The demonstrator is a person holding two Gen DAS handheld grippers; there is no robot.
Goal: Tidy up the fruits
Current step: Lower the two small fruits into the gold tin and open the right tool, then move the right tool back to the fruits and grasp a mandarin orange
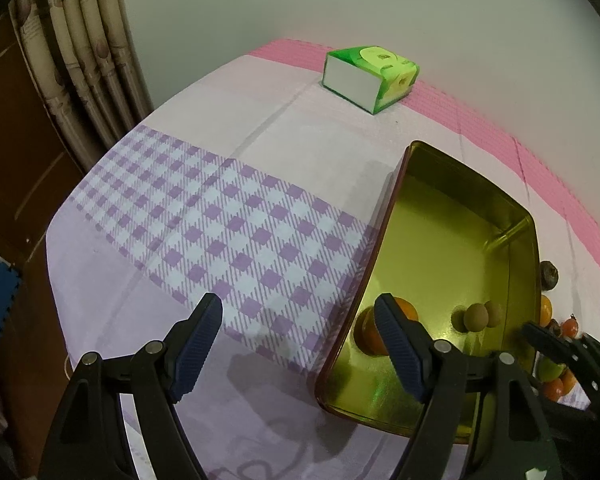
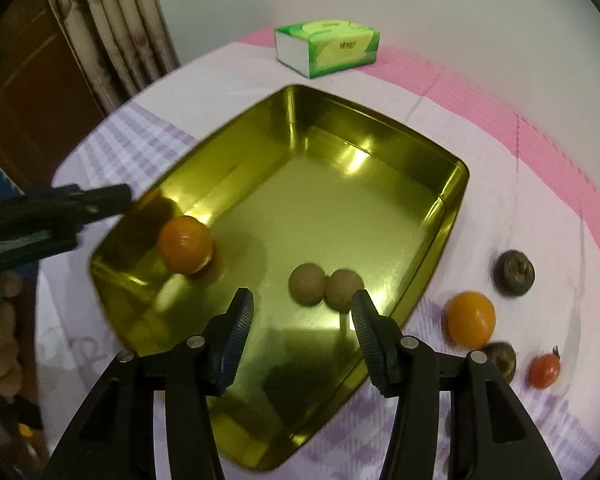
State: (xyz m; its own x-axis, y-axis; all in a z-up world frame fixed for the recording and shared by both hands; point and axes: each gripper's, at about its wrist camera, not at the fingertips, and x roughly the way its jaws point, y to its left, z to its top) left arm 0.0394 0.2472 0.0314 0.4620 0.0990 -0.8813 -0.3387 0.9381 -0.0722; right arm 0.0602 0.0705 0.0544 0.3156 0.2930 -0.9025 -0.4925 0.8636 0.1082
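A gold metal tray point(image 2: 456, 208) lies on the checked cloth. Inside it are an orange point(image 2: 185, 244) near its left wall and two tan round fruits point(image 2: 307, 283) side by side. My right gripper point(image 2: 301, 295) hovers over the tray's near end, open, with nothing between its pads; the tan fruits lie just beyond its tips. My left gripper point(image 1: 298, 300) stands wide open and empty over the cloth, its right finger above the tray's left rim point(image 1: 384, 220). Right of the tray lie another orange point(image 2: 471, 318), two dark fruits point(image 2: 514, 274) and a small red tomato point(image 2: 544, 370).
A green tissue box point(image 2: 327, 47) stands at the far side by the wall. The table edge drops off at the left, next to a curtain point(image 1: 84, 60). A green fruit point(image 1: 550, 368) and more small red ones lie right of the tray.
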